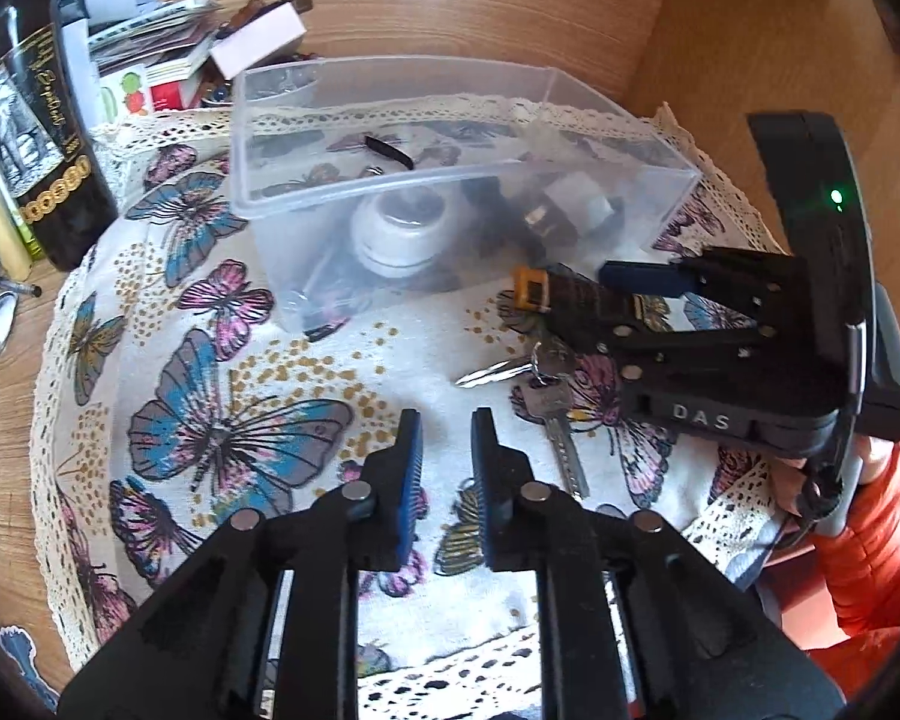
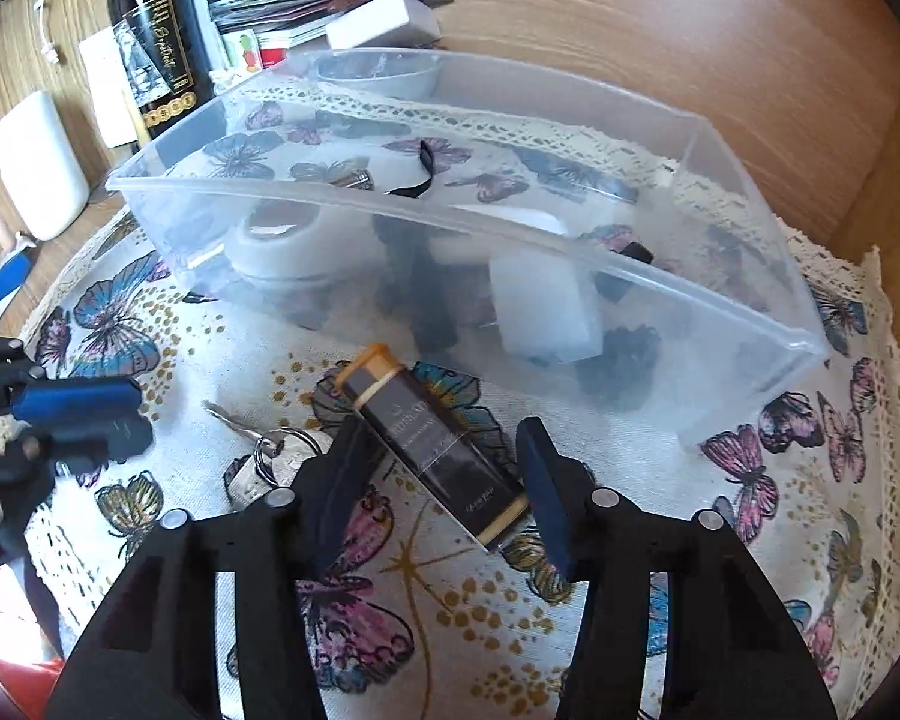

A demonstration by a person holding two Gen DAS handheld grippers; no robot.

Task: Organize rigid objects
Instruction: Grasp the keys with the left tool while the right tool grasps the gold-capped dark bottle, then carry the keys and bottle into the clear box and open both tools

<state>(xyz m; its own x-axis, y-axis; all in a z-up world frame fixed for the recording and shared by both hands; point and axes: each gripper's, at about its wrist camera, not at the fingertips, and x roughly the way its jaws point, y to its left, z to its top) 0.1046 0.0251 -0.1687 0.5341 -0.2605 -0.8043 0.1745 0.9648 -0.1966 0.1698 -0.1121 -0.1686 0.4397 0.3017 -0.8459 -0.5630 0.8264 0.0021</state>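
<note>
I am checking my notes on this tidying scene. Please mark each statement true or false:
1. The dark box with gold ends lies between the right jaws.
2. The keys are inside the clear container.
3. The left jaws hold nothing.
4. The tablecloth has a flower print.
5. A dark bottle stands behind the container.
1. True: the dark box lies between the jaws of the right gripper.
2. False: the keys lie on the tablecloth, outside the clear container.
3. True: the left gripper is empty.
4. False: it shows butterflies.
5. True: the dark bottle stands there.
</note>
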